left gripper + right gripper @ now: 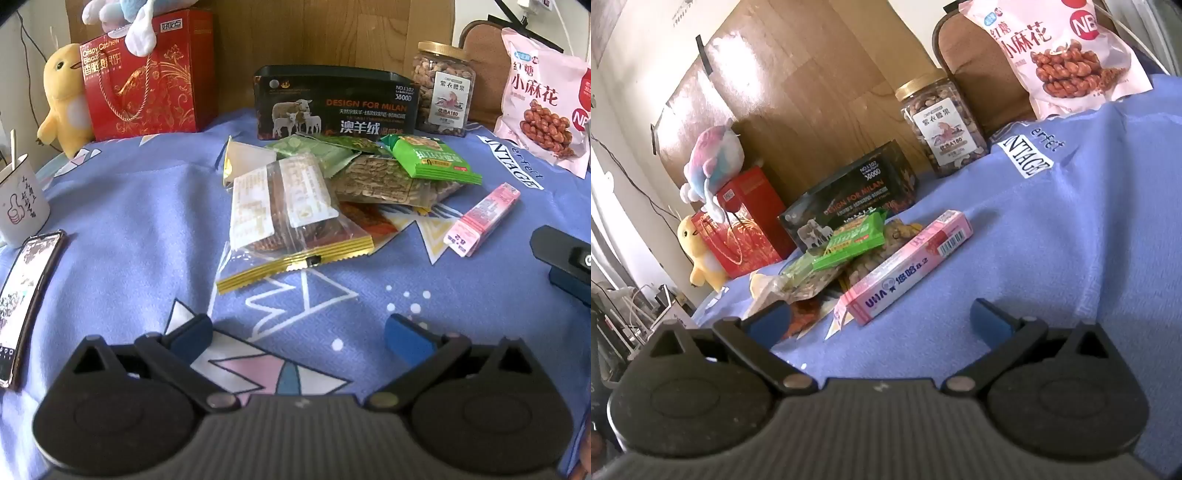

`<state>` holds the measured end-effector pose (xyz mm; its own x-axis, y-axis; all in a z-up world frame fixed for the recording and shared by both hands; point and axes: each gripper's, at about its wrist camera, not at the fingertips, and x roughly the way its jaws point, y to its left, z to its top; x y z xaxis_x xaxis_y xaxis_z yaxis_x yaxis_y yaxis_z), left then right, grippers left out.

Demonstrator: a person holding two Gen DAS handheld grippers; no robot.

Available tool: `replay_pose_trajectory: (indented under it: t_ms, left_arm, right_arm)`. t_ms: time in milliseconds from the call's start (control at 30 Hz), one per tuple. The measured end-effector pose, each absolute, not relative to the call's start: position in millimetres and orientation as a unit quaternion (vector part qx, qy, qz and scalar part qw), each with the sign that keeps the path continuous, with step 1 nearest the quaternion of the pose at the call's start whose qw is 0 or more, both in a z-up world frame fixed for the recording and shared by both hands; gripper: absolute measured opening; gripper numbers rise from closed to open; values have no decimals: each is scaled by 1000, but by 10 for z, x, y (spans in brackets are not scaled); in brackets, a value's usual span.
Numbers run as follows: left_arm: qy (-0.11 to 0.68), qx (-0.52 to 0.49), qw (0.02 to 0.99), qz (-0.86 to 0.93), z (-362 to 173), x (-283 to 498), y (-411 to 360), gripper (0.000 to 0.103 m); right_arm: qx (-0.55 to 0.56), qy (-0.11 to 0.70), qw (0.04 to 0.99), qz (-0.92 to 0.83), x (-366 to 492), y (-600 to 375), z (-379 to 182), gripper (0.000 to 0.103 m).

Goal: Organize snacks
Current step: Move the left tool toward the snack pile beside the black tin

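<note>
A pile of snack packets lies mid-table on the blue cloth: a clear gold-edged packet (pixel 291 221) in front, a green packet (pixel 432 158) on a bag of seeds (pixel 384 181), an orange packet (pixel 369 219) underneath. A pink box (pixel 484 218) lies to the right; it also shows in the right wrist view (pixel 908 269). My left gripper (pixel 297 334) is open and empty, short of the pile. My right gripper (pixel 879 319) is open and empty, just in front of the pink box; it also shows at the left wrist view's right edge (pixel 565 258).
At the back stand a dark tin (pixel 332 103), a nut jar (pixel 443 88), a pink snack bag (pixel 543 99), a red gift bag (pixel 144 77) and a yellow plush (pixel 64 96). A phone (pixel 26 299) and a paper cup (pixel 20 203) sit at the left.
</note>
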<state>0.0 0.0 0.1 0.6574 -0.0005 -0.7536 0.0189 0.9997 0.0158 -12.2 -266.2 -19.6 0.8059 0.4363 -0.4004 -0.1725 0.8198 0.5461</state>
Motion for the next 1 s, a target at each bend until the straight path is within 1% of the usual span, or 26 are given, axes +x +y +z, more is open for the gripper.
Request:
replay_pose_trajectory:
  t_ms: [400,667,1000]
  left_arm:
    - [408,10,913,-7,13,12,-14,103]
    - [387,11,922,-12,6,-92,12,103]
    - [368,24,929,-36,-16,-155,48,103]
  right_arm:
    - [246,262,918,166,-123,-2662,-194,103]
    - [238,265,920,164,-109,-2658,-184,103]
    - [198,277,928,154,-89,-2562,-143,103]
